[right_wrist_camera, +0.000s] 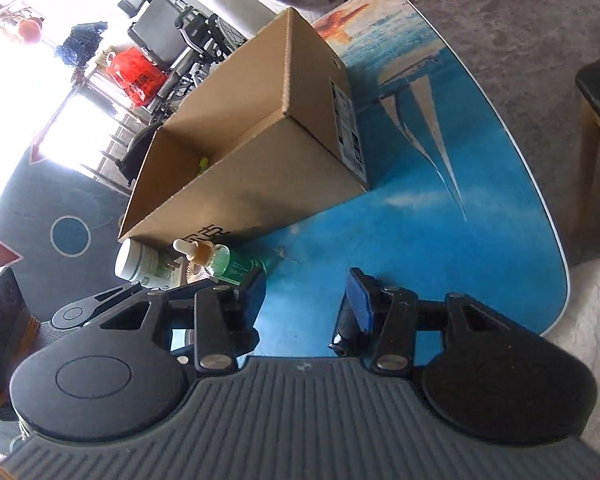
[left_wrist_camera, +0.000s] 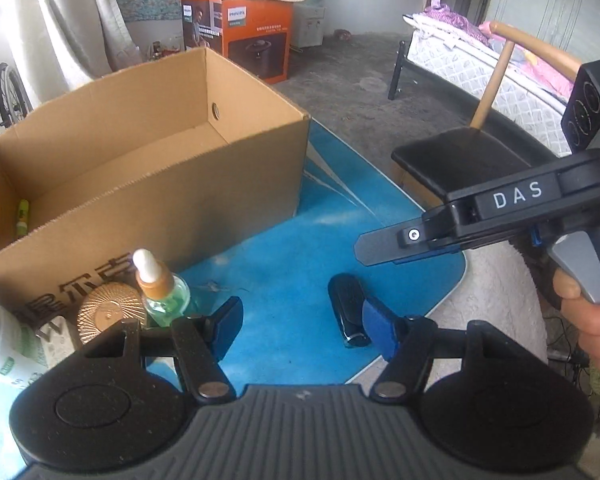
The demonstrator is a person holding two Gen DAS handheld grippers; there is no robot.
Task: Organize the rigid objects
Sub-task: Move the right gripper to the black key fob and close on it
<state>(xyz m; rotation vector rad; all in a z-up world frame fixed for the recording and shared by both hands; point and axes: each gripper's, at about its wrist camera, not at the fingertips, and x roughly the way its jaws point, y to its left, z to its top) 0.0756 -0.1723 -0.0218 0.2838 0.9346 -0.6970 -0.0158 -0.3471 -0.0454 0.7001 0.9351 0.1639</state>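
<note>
**Line up on the black case before you close**

Both tongs are empty. Your left gripper [left_wrist_camera: 300,330] stands about half open over the blue table [left_wrist_camera: 300,248], and its right pad sits just beside the glossy black case [left_wrist_camera: 346,310] lying flat there — the case is outside the gap, not in it. Your right gripper [right_wrist_camera: 306,300] is also parted, nothing between its fingers, with the same black case [right_wrist_camera: 340,328] half hidden behind its right finger.

Pick one hand for the case — two will crowd each other. Shift that gripper sideways until the case lies between the pads, across its narrow width, then come down and close; its shiny shell will likely slip under a shallow pinch.

The cardboard box [left_wrist_camera: 148,152] stands open just behind, with one small yellow-green item inside. The green dropper bottle [left_wrist_camera: 166,292], gold disc [left_wrist_camera: 110,308] and white jar [right_wrist_camera: 140,260] wait against its near wall; keep your left finger clear of the upright bottle.
</note>
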